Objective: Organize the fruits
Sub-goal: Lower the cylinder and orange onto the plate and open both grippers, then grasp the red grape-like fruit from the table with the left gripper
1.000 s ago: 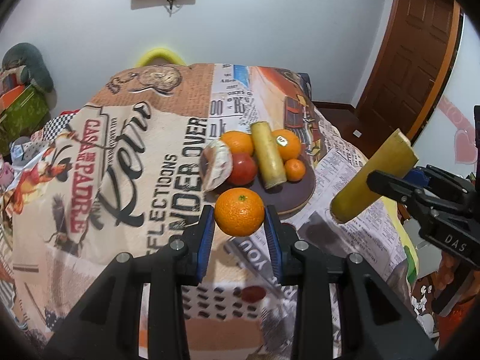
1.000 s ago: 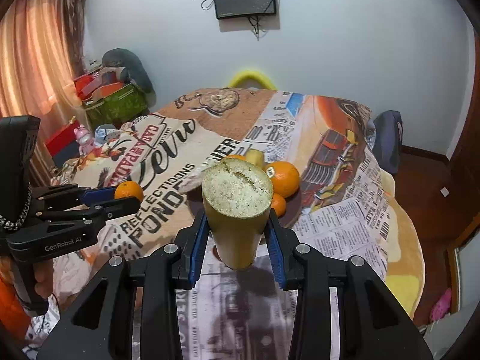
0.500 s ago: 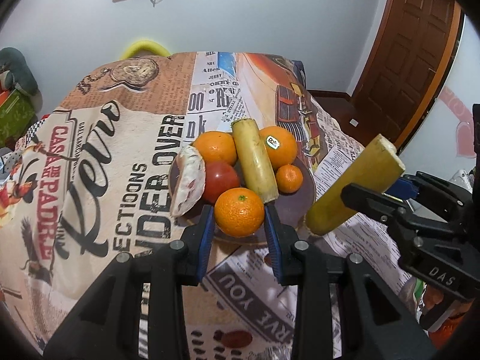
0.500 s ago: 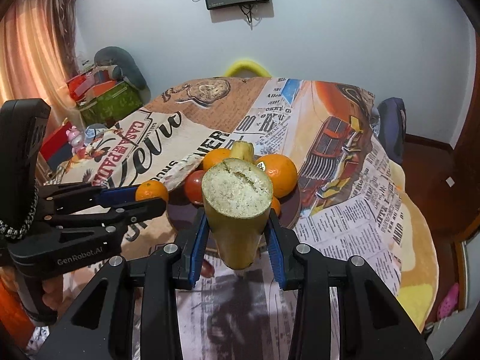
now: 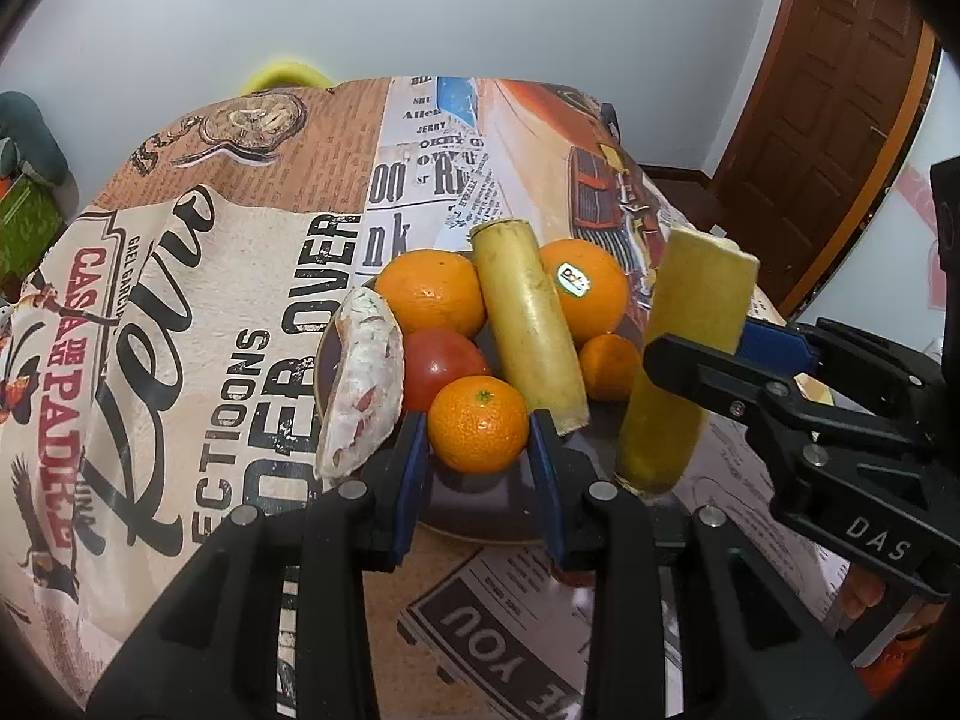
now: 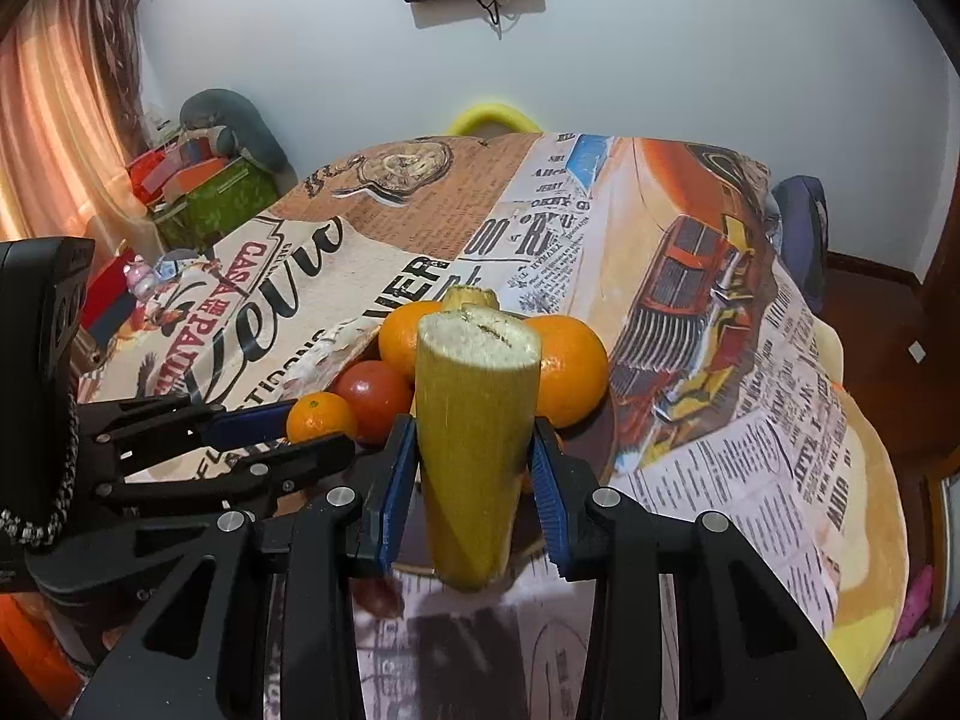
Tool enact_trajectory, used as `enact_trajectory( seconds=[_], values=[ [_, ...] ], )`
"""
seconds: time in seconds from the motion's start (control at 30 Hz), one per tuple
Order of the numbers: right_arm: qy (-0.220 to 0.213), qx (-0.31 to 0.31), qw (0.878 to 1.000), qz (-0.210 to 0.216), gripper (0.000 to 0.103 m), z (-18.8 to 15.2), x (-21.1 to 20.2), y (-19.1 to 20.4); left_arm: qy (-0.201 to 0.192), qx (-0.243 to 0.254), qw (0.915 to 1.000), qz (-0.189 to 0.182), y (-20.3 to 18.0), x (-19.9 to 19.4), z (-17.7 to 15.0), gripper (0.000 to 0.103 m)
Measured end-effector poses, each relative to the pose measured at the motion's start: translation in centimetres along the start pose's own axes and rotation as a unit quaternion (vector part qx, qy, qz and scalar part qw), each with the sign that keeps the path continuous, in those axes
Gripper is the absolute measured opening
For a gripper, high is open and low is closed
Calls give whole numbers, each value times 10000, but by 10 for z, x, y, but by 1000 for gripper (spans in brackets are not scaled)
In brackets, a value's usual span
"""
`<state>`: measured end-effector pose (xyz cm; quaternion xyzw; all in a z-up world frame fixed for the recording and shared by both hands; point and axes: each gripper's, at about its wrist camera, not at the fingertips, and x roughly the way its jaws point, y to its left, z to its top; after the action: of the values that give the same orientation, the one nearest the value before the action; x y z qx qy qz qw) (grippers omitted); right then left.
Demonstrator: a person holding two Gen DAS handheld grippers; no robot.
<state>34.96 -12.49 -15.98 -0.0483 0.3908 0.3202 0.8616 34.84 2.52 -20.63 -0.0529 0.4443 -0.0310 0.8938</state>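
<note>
My left gripper point(image 5: 478, 439) is shut on a small mandarin point(image 5: 478, 423) and holds it over the near edge of a dark plate point(image 5: 480, 516). The plate holds two large oranges point(image 5: 433, 290), a tomato point(image 5: 444, 365), a small mandarin point(image 5: 609, 365), a yellow cut stalk point(image 5: 528, 324) and a pink-white slice point(image 5: 364, 372) on its left rim. My right gripper point(image 6: 474, 474) is shut on a second yellow cut stalk point(image 6: 474, 432), upright over the plate's right edge; it also shows in the left wrist view point(image 5: 684, 360).
The table wears a printed newspaper-style cloth point(image 5: 240, 276). A yellow chair back point(image 5: 285, 73) stands behind it. A brown door point(image 5: 834, 96) is at the right. Boxes and a green bag point(image 6: 204, 192) sit at the left by a curtain.
Both grippers have moved forward toward the plate. The mandarin now sits over the plate's near edge, and the held stalk has come upright beside the plate's right edge.
</note>
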Motion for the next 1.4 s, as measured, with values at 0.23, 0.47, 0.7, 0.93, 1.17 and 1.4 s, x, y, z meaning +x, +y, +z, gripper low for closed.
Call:
enact_trajectory(
  seconds=[0.23,0.47,0.7,0.93,1.17,1.4],
  values=[
    [4,-94,9999,-98,34,1,13,1,5,-3,10000,-4,4,8,2,34],
    [-6,-133,9997,-225,34,-1,13,-2,32,29,10000,41,3,11,1,35],
    [-89,-191,9994,-274,34,-2,-7,2,-88,65,9999,-2,-3,-13,-1,35],
    [-171,-234,9990,-339,35,-15,-39,12,-265,178,9995,32,-8,-59,-12,36],
    [-157,-300,9989,-328,35,-34,-63,28,-106,87,9999,77,-4,-81,-40,40],
    [-40,-284,9991,-327,36,-56,-74,38,289,14,9995,119,1,-75,-79,40]
  ],
)
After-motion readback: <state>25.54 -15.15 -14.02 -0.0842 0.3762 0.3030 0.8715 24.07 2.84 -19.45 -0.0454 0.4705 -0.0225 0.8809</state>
